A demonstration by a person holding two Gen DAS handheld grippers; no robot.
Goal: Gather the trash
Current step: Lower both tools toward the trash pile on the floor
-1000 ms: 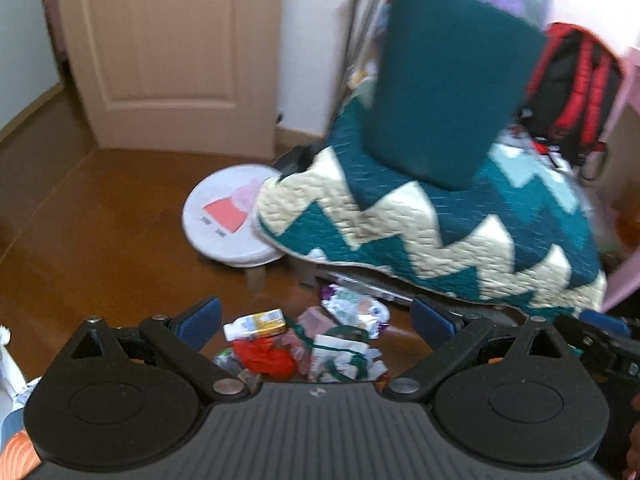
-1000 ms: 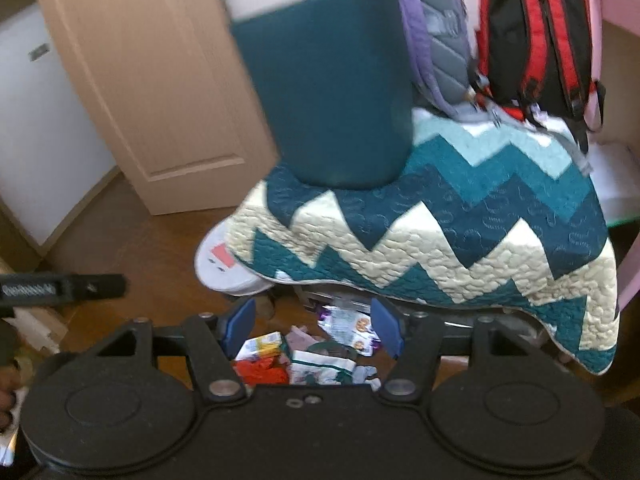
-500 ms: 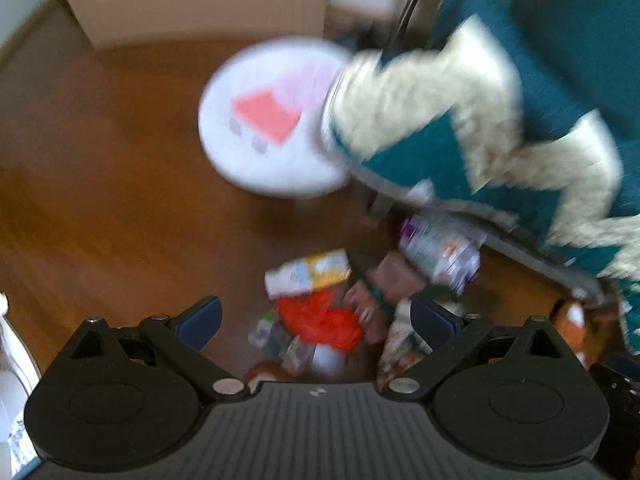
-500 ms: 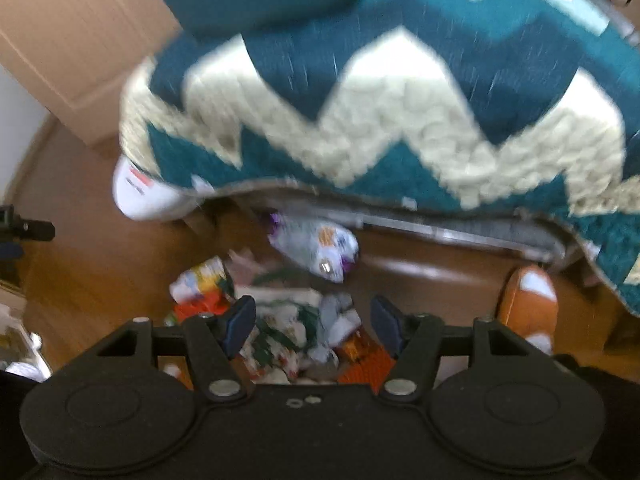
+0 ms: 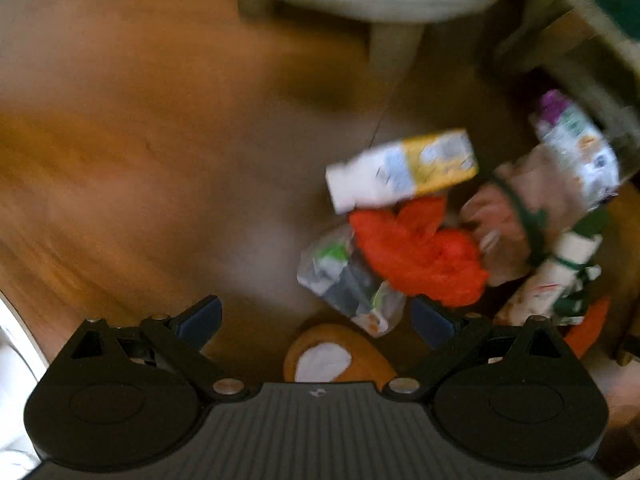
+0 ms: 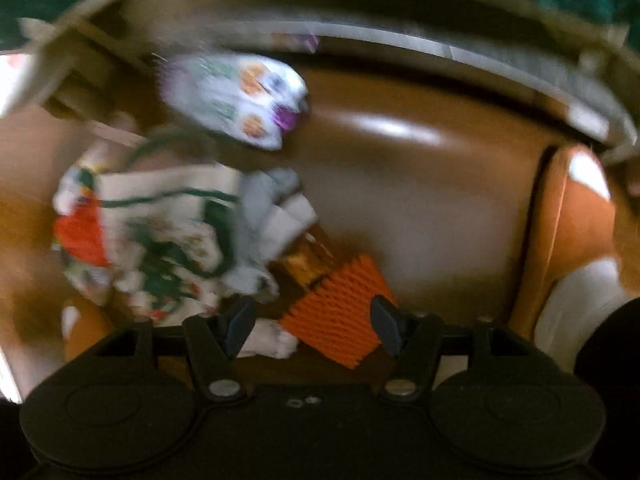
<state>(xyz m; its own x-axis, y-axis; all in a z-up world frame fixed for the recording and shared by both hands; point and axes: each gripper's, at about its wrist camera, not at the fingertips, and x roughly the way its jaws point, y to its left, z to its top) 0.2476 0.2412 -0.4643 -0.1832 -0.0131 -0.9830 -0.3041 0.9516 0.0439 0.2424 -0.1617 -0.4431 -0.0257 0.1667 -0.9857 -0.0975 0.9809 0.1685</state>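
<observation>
Both grippers are hanging over a heap of litter on the wooden floor [image 5: 120, 168], and I judge this to be the reach-in, with nothing collected yet.

The left gripper [image 5: 316, 320] is holding its fingers spread wide and empty. Clear floor is lying open on its left side, giving it plenty of room to swing. Ahead of it a crumpled foil wrapper [image 5: 348, 276] is sitting just beyond the right finger, touching an orange plastic bag [image 5: 420, 252], and a white-and-yellow carton [image 5: 404, 168] is resting against the far edge of that bag. Farther right, a white-and-purple snack packet [image 5: 576, 148] is lying close to the dark underside of the furniture. An orange slipper [image 5: 336, 360] is showing between the fingers, beneath the gripper.

The right gripper [image 6: 312, 324] is likewise gaping and gripping nothing. A printed paper bag with green cord [image 6: 160, 232] is spreading across its left, and an orange ribbed wrapper [image 6: 340, 312] is lying between the fingers, the likeliest first pick. A second slipper [image 6: 576, 220] is crowding the right side.

The next move is calling for a descent and a close on one piece only. The furniture's metal rail [image 6: 460, 56] is limiting forward room, and the blur is hiding finer detail.
</observation>
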